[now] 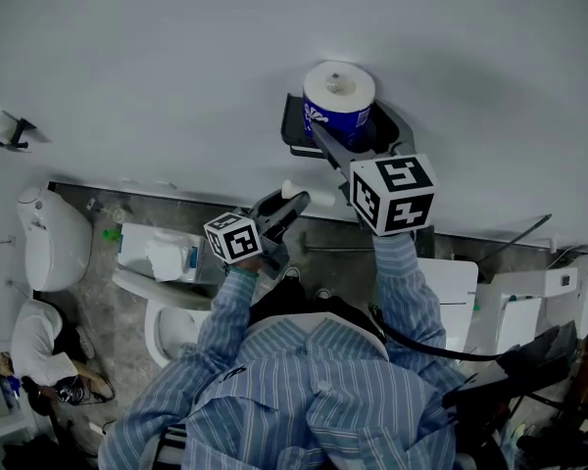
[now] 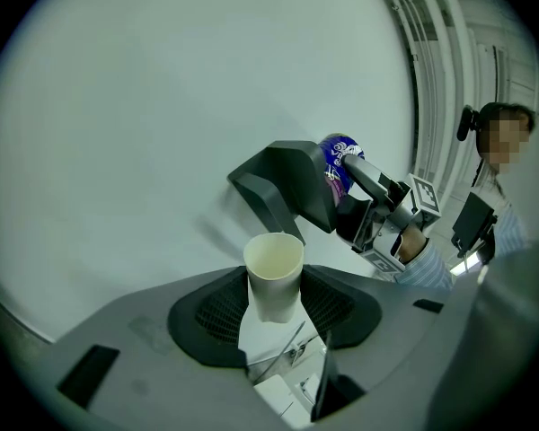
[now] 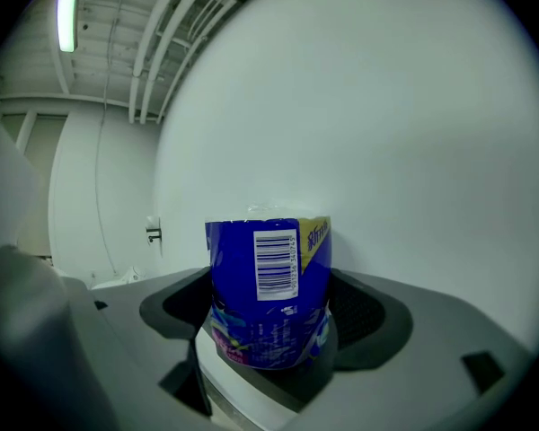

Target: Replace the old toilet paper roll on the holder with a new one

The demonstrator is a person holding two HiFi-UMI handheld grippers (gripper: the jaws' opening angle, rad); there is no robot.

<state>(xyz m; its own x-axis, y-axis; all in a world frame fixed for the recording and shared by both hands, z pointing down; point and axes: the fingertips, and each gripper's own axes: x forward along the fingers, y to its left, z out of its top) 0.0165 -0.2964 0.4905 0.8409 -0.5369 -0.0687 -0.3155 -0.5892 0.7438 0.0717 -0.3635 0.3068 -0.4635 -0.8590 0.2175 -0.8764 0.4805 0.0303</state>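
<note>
A new toilet paper roll (image 1: 339, 91) in blue wrapping stands upright on the dark wall holder (image 1: 296, 125). My right gripper (image 1: 335, 130) reaches level to it, and the roll (image 3: 269, 285) sits between its wide jaws; the pads do not visibly squeeze it. My left gripper (image 1: 292, 202) is lower and to the left, shut on the old empty cardboard tube (image 1: 304, 196). In the left gripper view the tube (image 2: 273, 275) stands upright between the pads, with the holder (image 2: 283, 182) and the blue roll (image 2: 339, 155) beyond it.
The plain white wall fills the far side. Below are a toilet (image 1: 167, 321), its open tank with tissue (image 1: 162, 255), a white fixture (image 1: 49, 238) at left, a wall hook (image 1: 15, 130) and white boxes (image 1: 529, 302) at right. A person (image 1: 39, 351) crouches at lower left.
</note>
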